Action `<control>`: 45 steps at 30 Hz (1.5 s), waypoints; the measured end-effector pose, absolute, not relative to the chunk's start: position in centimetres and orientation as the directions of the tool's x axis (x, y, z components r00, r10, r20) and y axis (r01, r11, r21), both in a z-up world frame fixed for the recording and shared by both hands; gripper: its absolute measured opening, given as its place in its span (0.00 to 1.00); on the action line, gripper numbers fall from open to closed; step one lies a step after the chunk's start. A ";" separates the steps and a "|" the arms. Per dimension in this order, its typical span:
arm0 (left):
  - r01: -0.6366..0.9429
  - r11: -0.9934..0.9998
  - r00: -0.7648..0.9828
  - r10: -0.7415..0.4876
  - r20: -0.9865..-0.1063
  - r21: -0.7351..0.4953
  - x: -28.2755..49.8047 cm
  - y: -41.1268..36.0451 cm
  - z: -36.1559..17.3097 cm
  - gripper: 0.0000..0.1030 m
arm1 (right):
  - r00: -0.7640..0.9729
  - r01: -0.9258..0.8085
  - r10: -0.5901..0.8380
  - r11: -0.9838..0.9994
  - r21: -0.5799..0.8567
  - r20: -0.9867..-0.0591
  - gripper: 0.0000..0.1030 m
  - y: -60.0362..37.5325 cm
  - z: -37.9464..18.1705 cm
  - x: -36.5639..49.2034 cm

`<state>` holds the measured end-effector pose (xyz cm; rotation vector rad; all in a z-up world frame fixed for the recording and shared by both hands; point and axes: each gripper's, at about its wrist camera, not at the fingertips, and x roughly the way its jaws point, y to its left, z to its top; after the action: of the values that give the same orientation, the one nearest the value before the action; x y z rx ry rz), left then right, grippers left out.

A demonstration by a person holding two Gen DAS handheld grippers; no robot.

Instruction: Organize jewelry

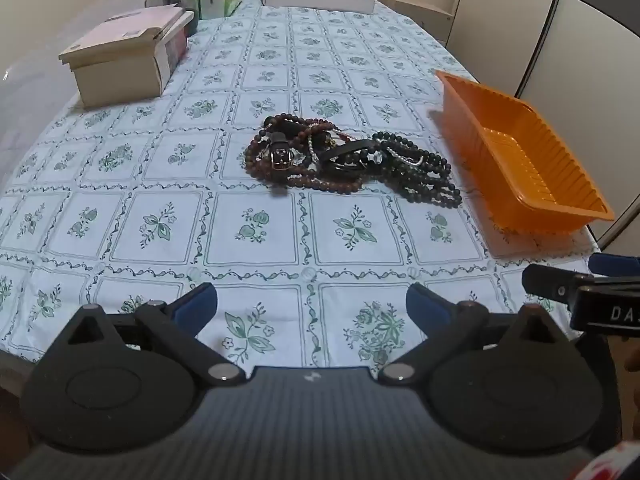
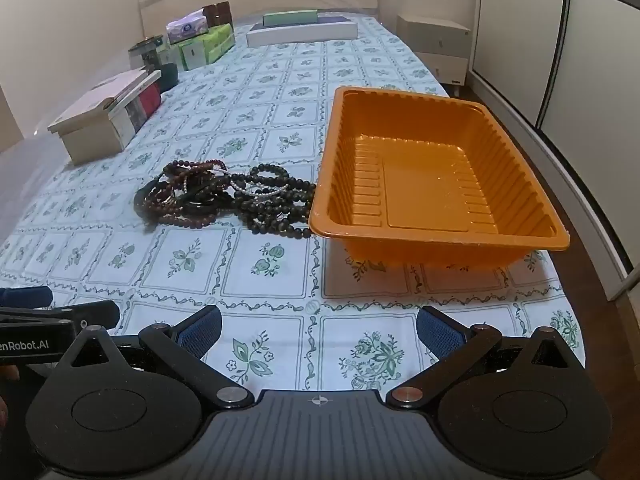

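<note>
Patterned tabletop [image 1: 256, 80] bears a tangled jewelry heap [image 1: 344, 160] beside an empty orange tray [image 2: 436, 184]; limp, snag-prone strands suit pinching 1 outer loop; both tools [image 1: 312, 304] [image 2: 319, 324] stand apart, empty.

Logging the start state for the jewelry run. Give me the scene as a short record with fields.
surface: table with floral cloth
jewelry: tangled pile of bead strings and straps, on the cloth left of the tray
tray: orange, empty, near the table's right edge
left gripper: open, empty, short of the pile
right gripper: open, empty, short of the tray
clutter: boxes along the left and far edges
task progress: nothing in the tray yet
</note>
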<state>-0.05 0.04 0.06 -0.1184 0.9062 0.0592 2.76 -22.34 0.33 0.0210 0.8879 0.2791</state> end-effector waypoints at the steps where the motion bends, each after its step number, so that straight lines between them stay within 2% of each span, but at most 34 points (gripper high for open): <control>1: -0.105 0.992 0.619 0.006 -0.785 -0.075 -0.1 0.1 0.1 0.97 | 0.597 -0.233 0.251 0.963 0.134 -0.762 1.00 -22.4 0.3 2.8; 4: -0.112 0.993 0.628 0.035 -0.777 -0.046 -0.5 -1.1 0.3 0.97 | 0.595 -0.231 0.250 0.963 0.136 -0.764 1.00 -22.4 0.3 2.8; 11: -0.115 0.989 0.627 -0.003 -0.779 -0.097 0.0 -0.1 0.1 0.97 | 0.598 -0.228 0.251 0.964 0.138 -0.761 1.00 -22.1 0.2 2.5; 45: -0.112 0.989 0.626 -0.003 -0.780 -0.094 -0.1 -0.4 -0.1 0.97 | 0.595 -0.200 0.241 0.968 0.149 -0.767 1.00 -22.5 0.0 2.7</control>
<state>-0.13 -0.42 -0.11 -0.1381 0.8930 0.0624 2.70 -22.48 -0.05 0.0487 0.8975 0.2565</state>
